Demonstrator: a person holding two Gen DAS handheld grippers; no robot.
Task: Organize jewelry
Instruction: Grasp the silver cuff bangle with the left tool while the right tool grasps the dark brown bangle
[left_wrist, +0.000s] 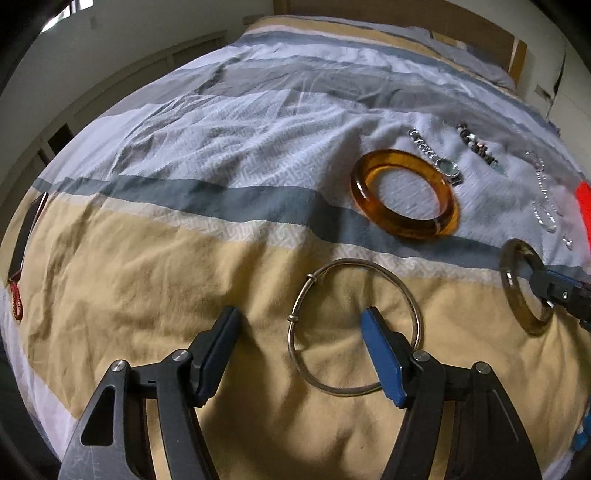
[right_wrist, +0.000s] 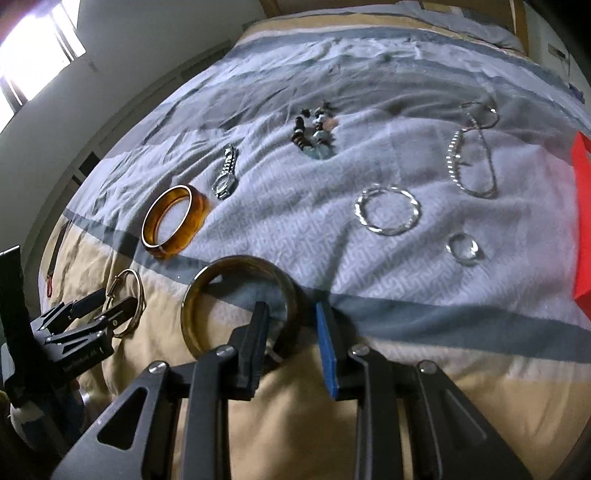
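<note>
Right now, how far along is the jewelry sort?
Early. Nothing looks grouped: amber bangle, watch, bead bracelet and chains lie scattered on the bedspread. In hand: right claw straddles the dark bangle, left claw the silver bangle; neither clamped.

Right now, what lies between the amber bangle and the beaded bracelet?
The wristwatch lies between the amber bangle and the beaded bracelet, face near the bangle, on the bedspread. Both wrist views show it, the right one more clearly.

Glossy amber plastic bangle (left_wrist: 404, 192), thin metal bangle (left_wrist: 354, 326), on matt wrinkled cloth bedspread (left_wrist: 184, 155).
</note>
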